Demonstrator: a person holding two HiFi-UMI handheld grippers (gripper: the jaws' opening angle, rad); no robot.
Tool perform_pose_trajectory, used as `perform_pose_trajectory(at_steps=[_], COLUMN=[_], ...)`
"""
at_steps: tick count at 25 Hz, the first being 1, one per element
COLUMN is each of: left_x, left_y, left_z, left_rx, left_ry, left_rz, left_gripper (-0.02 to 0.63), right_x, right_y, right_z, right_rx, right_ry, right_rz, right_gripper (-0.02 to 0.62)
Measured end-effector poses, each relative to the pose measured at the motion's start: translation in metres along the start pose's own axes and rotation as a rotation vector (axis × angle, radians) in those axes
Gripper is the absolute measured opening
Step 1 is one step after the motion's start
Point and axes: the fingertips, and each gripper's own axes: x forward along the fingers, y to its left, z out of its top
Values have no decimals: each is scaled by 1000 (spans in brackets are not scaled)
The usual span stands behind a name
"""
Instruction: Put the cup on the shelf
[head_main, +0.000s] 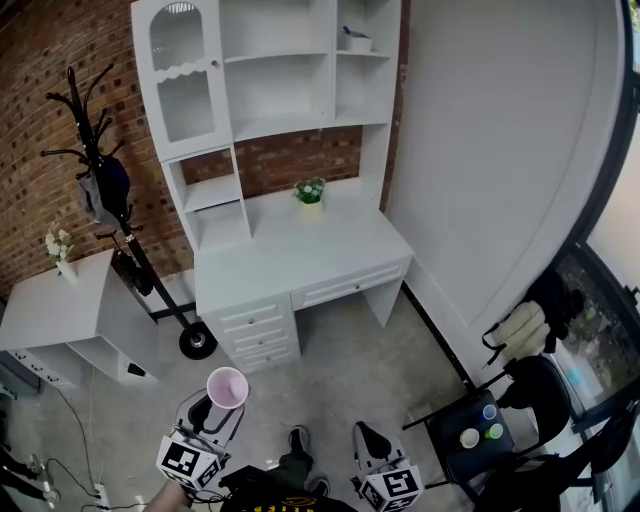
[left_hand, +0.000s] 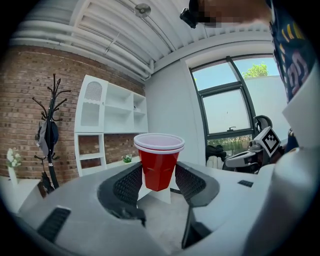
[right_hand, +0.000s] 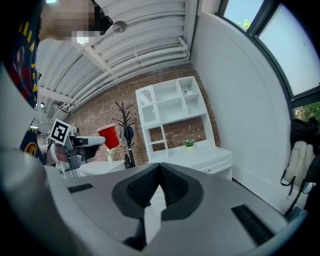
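Open floor (head_main: 370, 370) before desk (head_main: 290, 262) and shelf (head_main: 278, 126)

Each grey gripper (head_main: 218, 408) bears a black-and-white marker cube (head_main: 188, 462).

Left gripper (head_main: 215, 412) holding cup (head_main: 227, 388), right gripper (head_main: 372, 445) beside, white shelf (head_main: 290, 125) ahead

Head view: looking steeply down from high above the floor, facing the white desk (head_main: 300, 255) and its shelf unit (head_main: 270, 90) against the brick wall (head_main: 40, 90); the left gripper (head_main: 208, 418) and right gripper (head_main: 368, 438) are showing at the bottom edge.
Left gripper view: riding low behind its own jaws, looking roughly level at the shelf unit from well back; the cup (left_hand: 159, 161) is sitting close at centre.
Right gripper view: looking along its own jaws, tilted, facing the same wall from well back.
Shared: all three are taking in the shelf unit, desk, coat stand (head_main: 100, 180) and potted plant (head_main: 310, 193); each gripper view is catching the other gripper at one side.
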Motion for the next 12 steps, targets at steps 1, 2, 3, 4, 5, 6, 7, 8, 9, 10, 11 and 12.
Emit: perform_pose_trajectory(at_steps=[1, 2, 3, 4, 5, 6, 7, 8, 9, 10, 11, 12], left_x=[7, 14, 22, 31, 42, 53, 65, 79, 93, 107, 121, 135], left_y=[3, 6, 10, 14, 17, 21, 24, 28, 32, 36, 42, 49], left_z=[-2, -6, -9, -13, -15, -16, -15, -14, -13, -12, -9, -6], left_rx=[-12, -24, -36, -49, -60, -68, -72, -71, -67, -63, -58, -54], left_ry=[1, 0, -3, -5, -7, -9, -13, -16, -18, -19, -19, -19], left_rz=[-1, -5, -10, -16, -23, -31, -40, -49, -59, -70, -81, -91], left_gripper=[209, 209, 209, 209, 209, 209, 209, 209, 209, 209, 209, 209], right_x=[3, 6, 10, 16, 22, 28, 35, 42, 50, 58, 68, 79], right_y=[-4, -9, -14, -20, -25, -32, -39, -48, -57, -67, -75, -82], right_z=[4, 7, 8, 8, 9, 10, 12, 14, 17, 19, 22, 26], right_rx=[0, -4, -9, -14, -17, -22, -26, -30, -30, -27, -22, -17], right_ry=[3, 3, 2, 3, 5, 8, 10, 12, 14, 16, 17, 17], right_rz=[-6, -14, -24, -34, -43, -52, -63, -77, -92, -107, -121, -133], right_gripper=[-3, -3, -3, -3, -3, -3, -3, -3, -3, -3, -3, -3])
